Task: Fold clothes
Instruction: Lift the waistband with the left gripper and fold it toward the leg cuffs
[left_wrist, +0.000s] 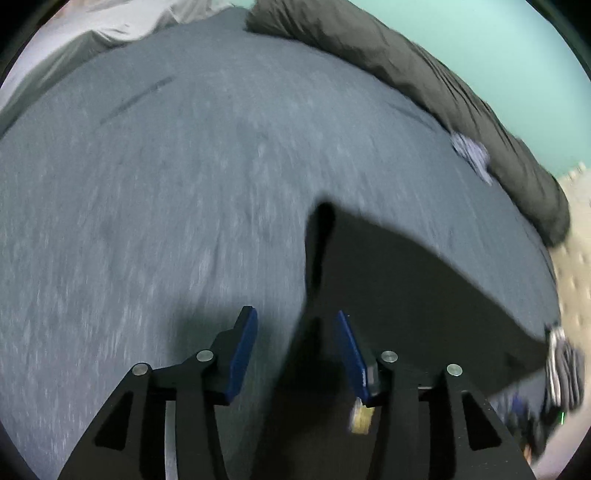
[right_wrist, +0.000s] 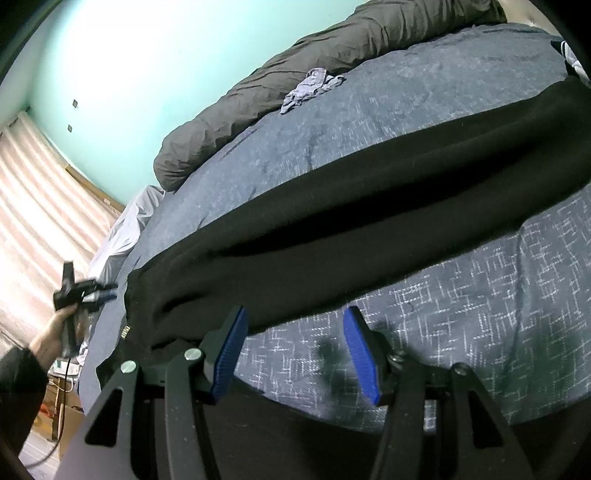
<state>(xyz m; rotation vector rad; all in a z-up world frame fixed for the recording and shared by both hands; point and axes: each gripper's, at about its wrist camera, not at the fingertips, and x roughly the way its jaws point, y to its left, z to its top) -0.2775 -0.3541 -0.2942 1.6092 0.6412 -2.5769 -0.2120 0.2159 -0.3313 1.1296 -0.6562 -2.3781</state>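
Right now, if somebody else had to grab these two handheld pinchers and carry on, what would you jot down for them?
Left gripper: open, nothing between its pads, at the black garment's end.
Right gripper: open, empty, over the blue bedspread at the garment's near edge.
Garment: stretched in a long band across the bed, doubled lengthwise by the look of it.
A small crumpled grey cloth lies by the dark duvet, untouched.
Left: probably fold the band shorter, then the grey cloth.

Black tool (right_wrist: 293, 347) frames, blue ribbed pads (right_wrist: 226, 360), silver screws; black sleeve (right_wrist: 18, 384).
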